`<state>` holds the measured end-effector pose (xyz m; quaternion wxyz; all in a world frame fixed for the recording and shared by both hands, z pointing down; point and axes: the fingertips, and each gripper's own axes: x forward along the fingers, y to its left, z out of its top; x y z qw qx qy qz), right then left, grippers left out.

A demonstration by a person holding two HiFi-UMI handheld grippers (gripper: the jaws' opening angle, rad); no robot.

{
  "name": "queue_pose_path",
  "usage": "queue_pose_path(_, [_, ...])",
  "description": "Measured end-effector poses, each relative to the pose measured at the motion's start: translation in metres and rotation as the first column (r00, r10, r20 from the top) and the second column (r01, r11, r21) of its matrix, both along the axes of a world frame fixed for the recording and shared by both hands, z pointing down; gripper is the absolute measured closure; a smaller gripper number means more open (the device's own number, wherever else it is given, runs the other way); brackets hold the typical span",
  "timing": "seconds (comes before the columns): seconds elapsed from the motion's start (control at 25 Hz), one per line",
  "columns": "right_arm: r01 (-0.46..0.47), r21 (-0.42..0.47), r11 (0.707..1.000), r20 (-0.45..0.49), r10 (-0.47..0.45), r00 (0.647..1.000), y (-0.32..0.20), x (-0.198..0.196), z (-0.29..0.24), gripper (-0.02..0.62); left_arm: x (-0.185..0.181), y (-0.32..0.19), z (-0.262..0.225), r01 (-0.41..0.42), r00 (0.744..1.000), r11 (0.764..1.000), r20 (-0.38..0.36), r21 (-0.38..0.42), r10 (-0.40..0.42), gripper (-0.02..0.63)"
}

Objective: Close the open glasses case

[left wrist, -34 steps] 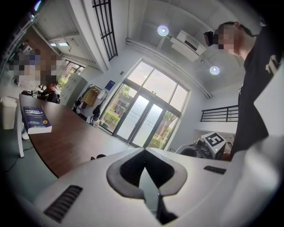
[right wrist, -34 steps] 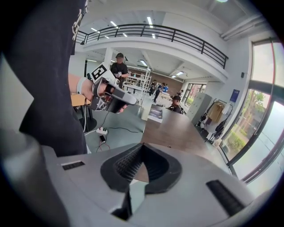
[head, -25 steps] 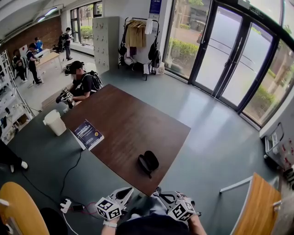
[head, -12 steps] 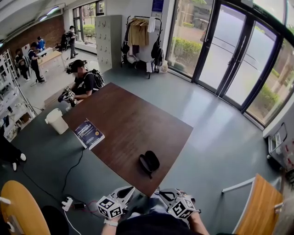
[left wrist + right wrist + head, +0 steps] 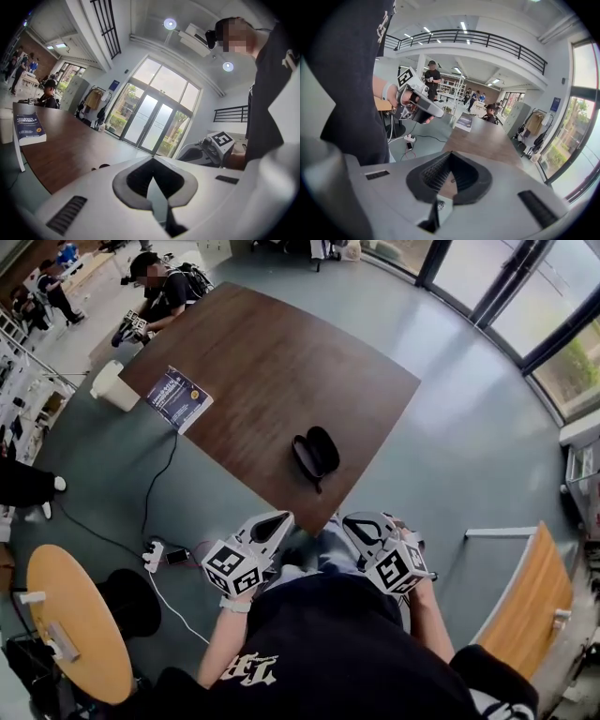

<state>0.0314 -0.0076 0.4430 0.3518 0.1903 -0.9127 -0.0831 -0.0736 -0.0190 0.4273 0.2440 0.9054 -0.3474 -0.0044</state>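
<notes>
The glasses case (image 5: 316, 454) lay open on the brown table (image 5: 281, 362), close to the corner nearest us, with its two dark halves spread apart. We held the left gripper (image 5: 282, 518) and the right gripper (image 5: 351, 521) low in front of us, off the table's near edge and well short of the case. Each gripper had its jaws drawn together at the tips, with nothing between them.

We judged the case to be a light, stiff shell on a hinge, likely to skid on the smooth wood if pushed from one side only. It seemed best to steady the lower half with one gripper and press the raised half over at its free edge, away from the hinge. Tips already together suit that kind of push.

Only the head view showed the whole case and which way it opened. The left gripper view gave just a small dark shape at the table's edge, probably the case seen edge-on. In the right gripper view we could not find it. Both gripper views showed the book (image 5: 178, 397) near the left edge.
</notes>
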Motion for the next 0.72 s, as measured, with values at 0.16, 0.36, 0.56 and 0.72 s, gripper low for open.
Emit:
queue_pose_path(0.16, [0.015,-0.033,0.999,0.007,-0.015,1.0,-0.026,0.011,0.007,0.607,0.005,-0.023,0.023,0.007,1.0,0.999,0.009,-0.05,-0.007,0.601])
queue_pose_path(0.36, [0.012,-0.053,0.999,0.07,-0.008,0.998,-0.066,0.025,0.007,0.607,0.015,-0.052,0.054,0.012,0.999,0.994,0.04,-0.113,-0.008,0.601])
queue_pose_path(0.56, [0.016,-0.046,0.999,0.074,-0.012,0.997,-0.108,0.044,0.009,0.607,0.032,-0.084,0.071,0.009,0.997,0.99,0.083,-0.138,0.003,0.601])
queue_pose_path(0.72, [0.027,-0.046,0.999,0.058,-0.024,0.998,-0.15,0.059,0.02,0.607,0.043,-0.117,0.092,0.018,0.993,0.987,0.119,-0.159,0.001,0.601])
